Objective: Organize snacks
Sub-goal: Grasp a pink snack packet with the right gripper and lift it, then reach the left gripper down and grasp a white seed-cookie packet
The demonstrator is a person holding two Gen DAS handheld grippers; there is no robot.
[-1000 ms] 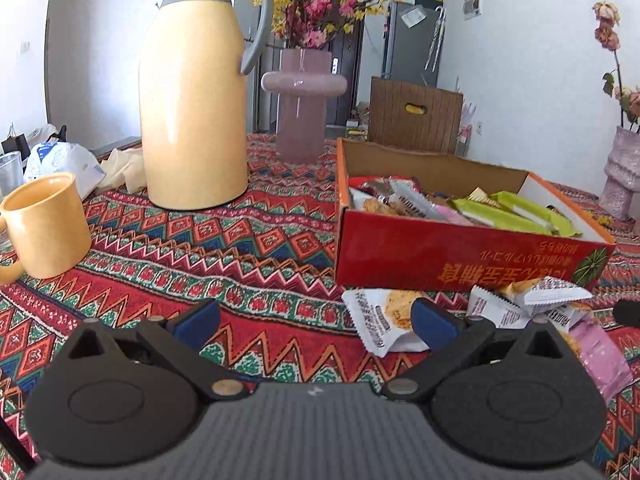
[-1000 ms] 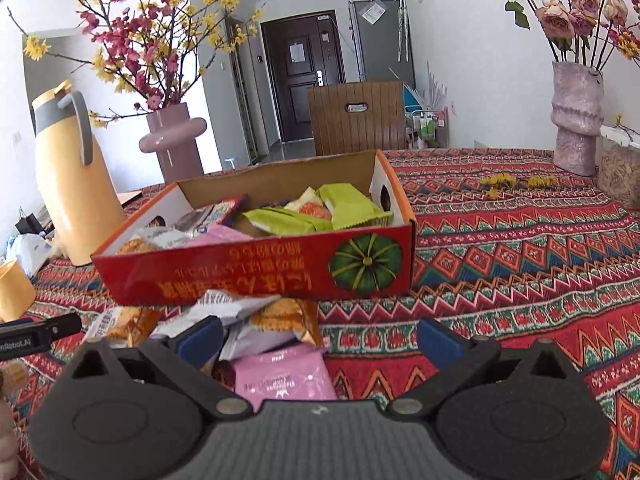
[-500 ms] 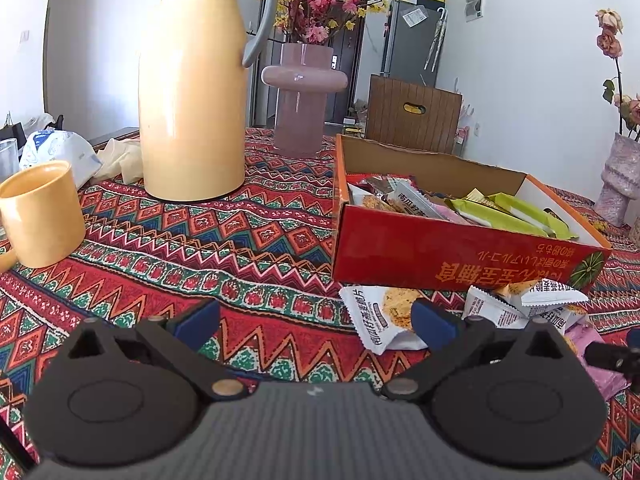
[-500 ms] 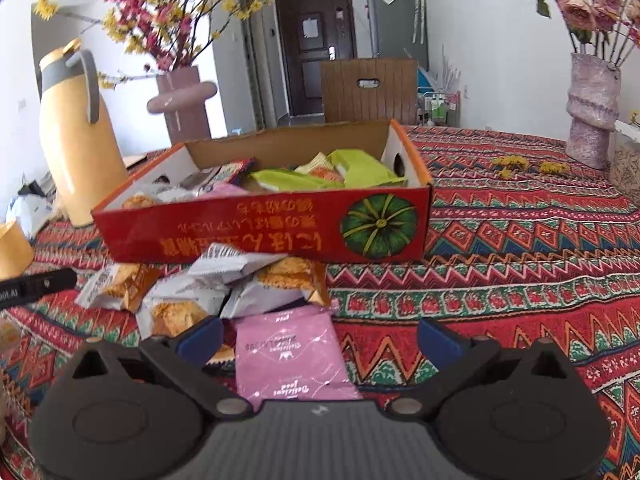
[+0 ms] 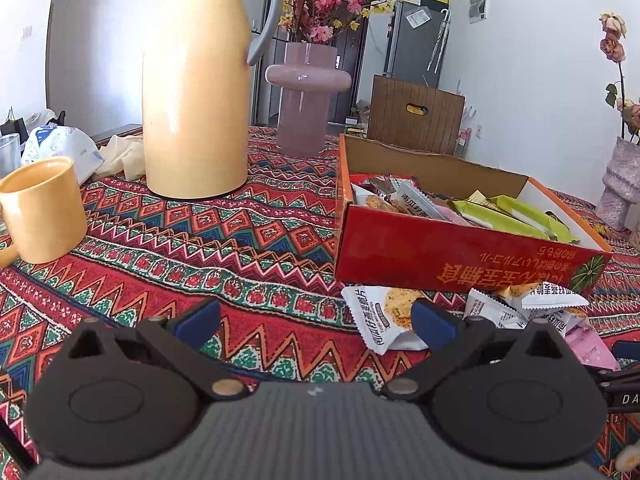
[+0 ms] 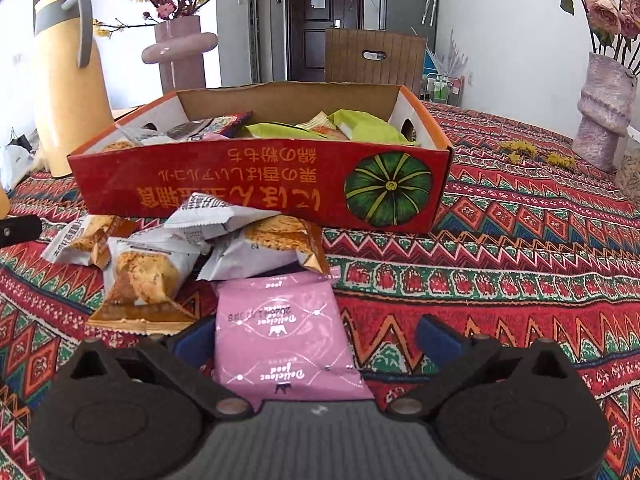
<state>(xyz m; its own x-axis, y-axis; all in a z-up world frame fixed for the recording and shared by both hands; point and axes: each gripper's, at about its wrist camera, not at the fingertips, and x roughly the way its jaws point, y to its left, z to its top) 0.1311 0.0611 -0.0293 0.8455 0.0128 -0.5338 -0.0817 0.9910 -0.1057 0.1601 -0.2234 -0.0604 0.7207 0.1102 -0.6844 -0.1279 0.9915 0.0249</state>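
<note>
One red box [image 6: 256,184], snack packets inside, count unclear. In front of it: one pink packet [image 6: 280,340], about four white cracker packets [image 6: 144,268]. One yellow thermos [image 5: 196,92], one yellow mug [image 5: 42,210]. Two vases: mauve [image 5: 306,96], textured [image 6: 604,112]. Two grippers: left [image 5: 316,320], right [image 6: 316,338].

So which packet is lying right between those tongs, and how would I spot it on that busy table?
Find the red cardboard box with the green pumpkin picture on its front. Loose snack packets are heaped on the cloth just in front of it, and nearest the right tongs lies the pink packet. It is the only pink one there, flat with white lettering; the rest of the heap is white and orange.
</note>
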